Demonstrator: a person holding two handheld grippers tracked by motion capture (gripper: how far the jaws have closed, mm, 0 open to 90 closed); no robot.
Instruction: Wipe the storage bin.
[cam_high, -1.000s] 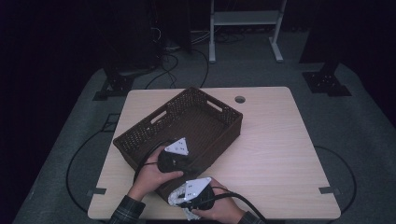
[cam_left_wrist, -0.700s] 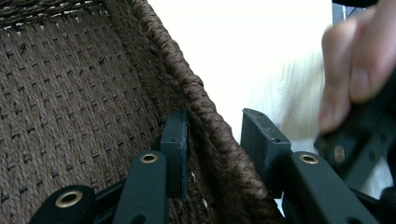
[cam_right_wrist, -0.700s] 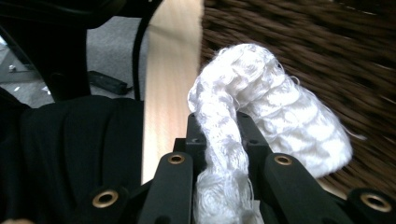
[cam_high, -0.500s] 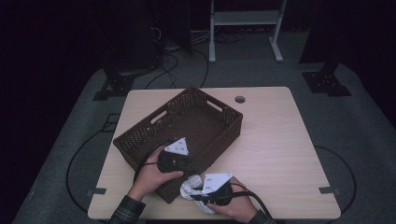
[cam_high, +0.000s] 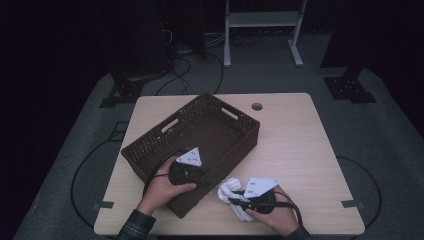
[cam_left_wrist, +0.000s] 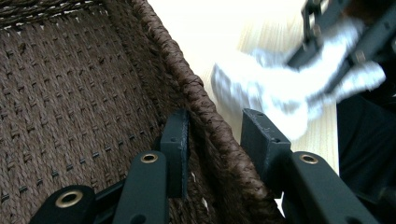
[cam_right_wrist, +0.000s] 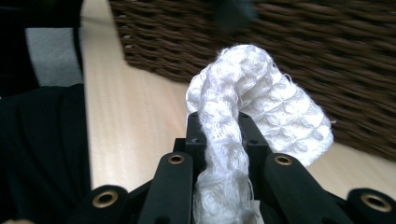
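My right gripper (cam_right_wrist: 217, 135) is clenched on a white knitted cloth (cam_right_wrist: 261, 100), its 2 jaws pinching a bunched fold just above the wooden table (cam_high: 300, 145), right beside the near wall of the brown wicker basket (cam_high: 200, 127). My left gripper (cam_left_wrist: 215, 140) straddles that wall's rim, 1 jaw inside and 1 outside, clamping it.
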